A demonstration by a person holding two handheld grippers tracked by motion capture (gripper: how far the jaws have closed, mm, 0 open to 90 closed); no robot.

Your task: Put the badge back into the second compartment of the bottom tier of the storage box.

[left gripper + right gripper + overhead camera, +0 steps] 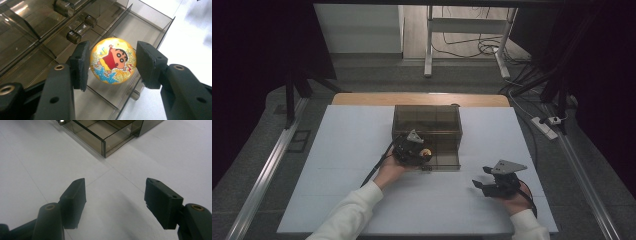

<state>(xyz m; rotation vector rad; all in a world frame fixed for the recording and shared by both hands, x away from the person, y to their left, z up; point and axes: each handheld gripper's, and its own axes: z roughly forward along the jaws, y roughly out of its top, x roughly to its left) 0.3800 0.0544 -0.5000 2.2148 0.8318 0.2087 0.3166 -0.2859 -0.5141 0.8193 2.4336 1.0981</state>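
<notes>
Now the left tongs (111, 63) clamp the cartoon ball (113, 60); the right tongs (115, 203) gape apart.

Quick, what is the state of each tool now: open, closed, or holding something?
Left tool: closed on the cartoon ball, above the smoky plastic organizer box.
Right tool: open, holding nothing, over the white table.

sleeves (357, 210): white | jaws: black, brass-ringed screw holes | cable (374, 170): black

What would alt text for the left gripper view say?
A yellow cartoon ball is clamped between the left gripper's two black jaws, above an open drawer of a smoky clear plastic box. White table lies to the right.
</notes>
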